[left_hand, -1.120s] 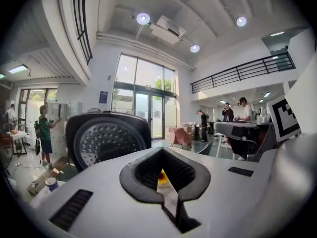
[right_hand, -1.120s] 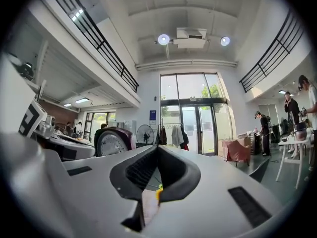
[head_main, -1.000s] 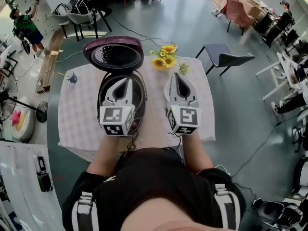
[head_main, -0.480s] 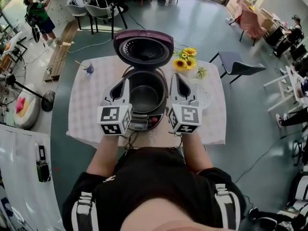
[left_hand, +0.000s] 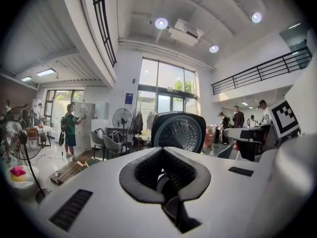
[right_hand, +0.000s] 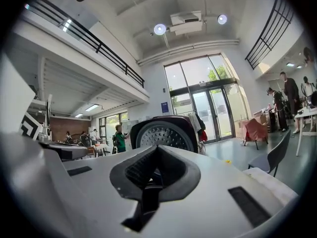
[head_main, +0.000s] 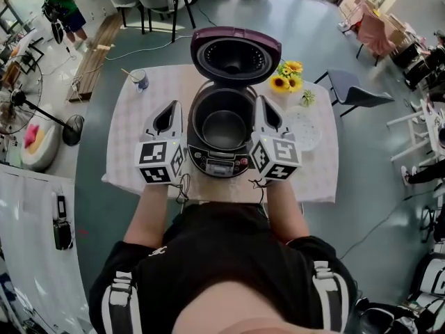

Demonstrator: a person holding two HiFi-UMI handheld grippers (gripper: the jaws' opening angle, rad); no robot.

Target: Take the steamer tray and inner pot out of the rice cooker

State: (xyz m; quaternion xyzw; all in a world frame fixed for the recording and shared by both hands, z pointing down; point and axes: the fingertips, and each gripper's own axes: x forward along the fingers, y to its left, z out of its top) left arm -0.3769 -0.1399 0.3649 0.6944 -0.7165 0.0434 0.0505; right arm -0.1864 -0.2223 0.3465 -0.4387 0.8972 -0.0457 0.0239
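Observation:
A dark rice cooker point(head_main: 221, 160) stands mid-table with its lid point(head_main: 236, 53) swung up at the far side. The metal inner pot point(head_main: 224, 126) sits inside it. A pale round perforated tray point(head_main: 304, 128), apparently the steamer tray, lies on the cloth right of the cooker. My left gripper point(head_main: 173, 108) hovers just left of the cooker's rim, my right gripper point(head_main: 261, 103) just right of it. Both are shut and hold nothing. The lid's underside point(left_hand: 178, 131) point(right_hand: 163, 134) shows ahead in both gripper views; each gripper's housing hides its own jaws.
A white checked cloth covers the table point(head_main: 153, 145). Sunflowers point(head_main: 286, 76) stand at the far right of the cooker and a cup point(head_main: 140, 80) at the far left corner. A grey chair point(head_main: 354, 89) is beyond the table's right side. People stand farther off in the room.
Both grippers have shifted left relative to the cooker. The left one was over the pot a second ago; now the two flank the cooker.

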